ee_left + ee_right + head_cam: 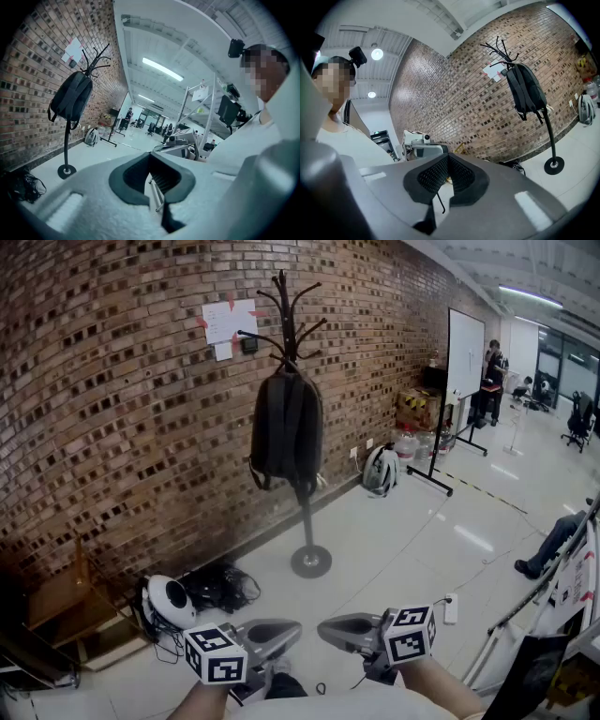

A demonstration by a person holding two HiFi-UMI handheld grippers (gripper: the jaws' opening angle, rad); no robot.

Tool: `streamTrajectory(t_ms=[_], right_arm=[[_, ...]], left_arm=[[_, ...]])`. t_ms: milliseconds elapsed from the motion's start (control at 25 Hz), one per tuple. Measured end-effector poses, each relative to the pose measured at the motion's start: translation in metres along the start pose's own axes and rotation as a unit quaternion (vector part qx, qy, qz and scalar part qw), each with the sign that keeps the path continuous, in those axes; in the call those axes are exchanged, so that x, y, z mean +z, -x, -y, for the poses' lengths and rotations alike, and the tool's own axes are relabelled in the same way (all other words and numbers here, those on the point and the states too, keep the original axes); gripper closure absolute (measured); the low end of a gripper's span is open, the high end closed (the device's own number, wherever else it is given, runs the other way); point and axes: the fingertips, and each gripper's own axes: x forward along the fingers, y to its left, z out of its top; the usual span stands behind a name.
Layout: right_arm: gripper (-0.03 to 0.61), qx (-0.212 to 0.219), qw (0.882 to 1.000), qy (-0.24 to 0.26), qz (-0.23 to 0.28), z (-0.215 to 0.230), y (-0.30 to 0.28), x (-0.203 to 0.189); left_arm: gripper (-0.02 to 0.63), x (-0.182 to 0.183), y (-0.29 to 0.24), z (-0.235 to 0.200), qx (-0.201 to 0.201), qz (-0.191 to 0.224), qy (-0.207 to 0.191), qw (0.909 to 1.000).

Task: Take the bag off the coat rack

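Head view: a black bag [287, 423] hangs from the top hooks of a coat rack [308, 521]. The rack stands on the floor [394, 549] beside a brick wall [112, 427]. Low in the frame, the left gripper [291, 627] and right gripper [328, 627] point toward each other, well apart from the bag.

Left gripper view: the jaws are clenched together, with nothing between them. The bag hangs at far left.

Right gripper view: the jaws are pressed together, empty. The bag hangs at upper right.
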Motion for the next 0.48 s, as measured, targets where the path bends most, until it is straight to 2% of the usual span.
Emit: streamTrajectory(t_ms=[240,480], right_arm=[[0.581,-0.015,1.0,-0.003,0.007,0.035,-0.034,0.001],[0.581,-0.038,0.999,-0.014,0.011,0.106,-0.058,0.02]], left_arm=[[0.614,-0.001,0.016,-0.054,-0.001,0.007,0.005,1.0],[0.614,0.013,-0.008,-0.13,-0.021,0.0,0.01,0.9997]])
